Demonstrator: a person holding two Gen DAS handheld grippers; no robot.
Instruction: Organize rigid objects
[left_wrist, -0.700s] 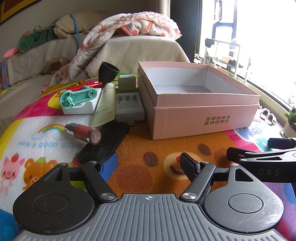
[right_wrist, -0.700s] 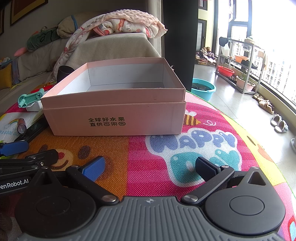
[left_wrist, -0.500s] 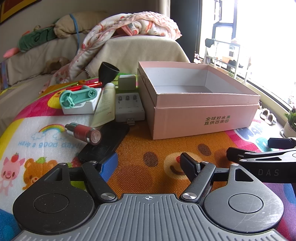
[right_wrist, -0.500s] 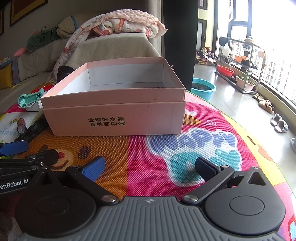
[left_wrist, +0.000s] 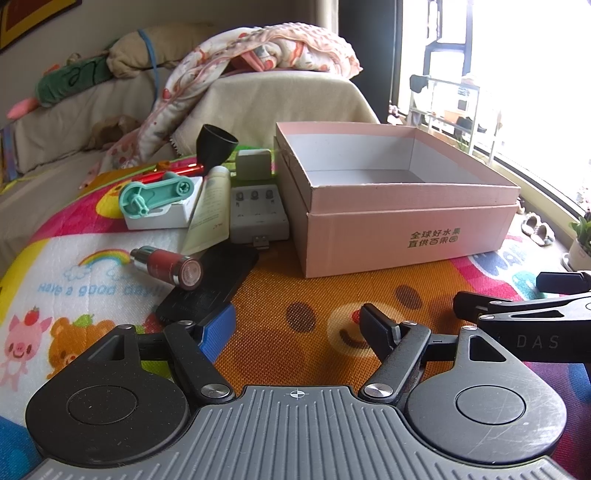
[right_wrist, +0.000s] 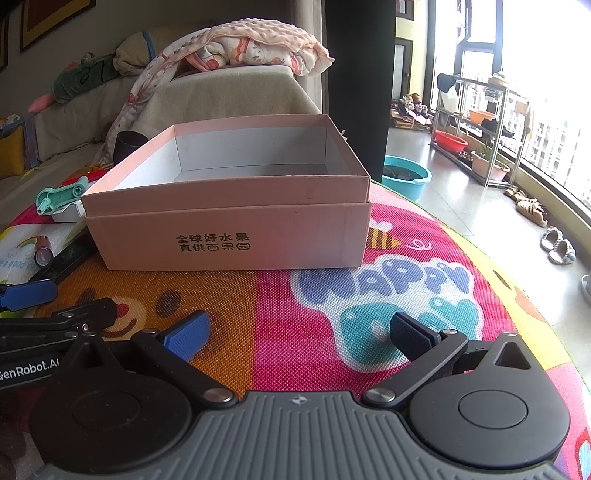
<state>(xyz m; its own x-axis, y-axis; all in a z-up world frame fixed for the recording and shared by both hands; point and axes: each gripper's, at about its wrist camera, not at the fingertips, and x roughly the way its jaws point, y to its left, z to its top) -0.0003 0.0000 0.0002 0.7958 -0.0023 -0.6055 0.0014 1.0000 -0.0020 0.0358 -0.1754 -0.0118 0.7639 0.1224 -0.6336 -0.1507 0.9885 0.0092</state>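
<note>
An open pink cardboard box (left_wrist: 406, 225) (right_wrist: 236, 229) stands on the colourful play mat, with nothing showing inside. Left of it lie a red lipstick tube (left_wrist: 168, 266), a flat black device (left_wrist: 210, 284), a grey battery charger (left_wrist: 258, 218), a cream tube (left_wrist: 210, 210), a white box with a green crank (left_wrist: 159, 203) and a black funnel-shaped cup (left_wrist: 214, 146). My left gripper (left_wrist: 299, 326) is open and empty, low over the mat in front of these. My right gripper (right_wrist: 299, 332) is open and empty in front of the box.
A sofa with a blanket and pillows (left_wrist: 258, 74) stands behind the mat. To the right are bare floor, a teal basin (right_wrist: 406, 177), a metal rack (right_wrist: 480, 129) and slippers (right_wrist: 557, 251) by the window. The mat's (right_wrist: 369, 295) rounded edge is at the right.
</note>
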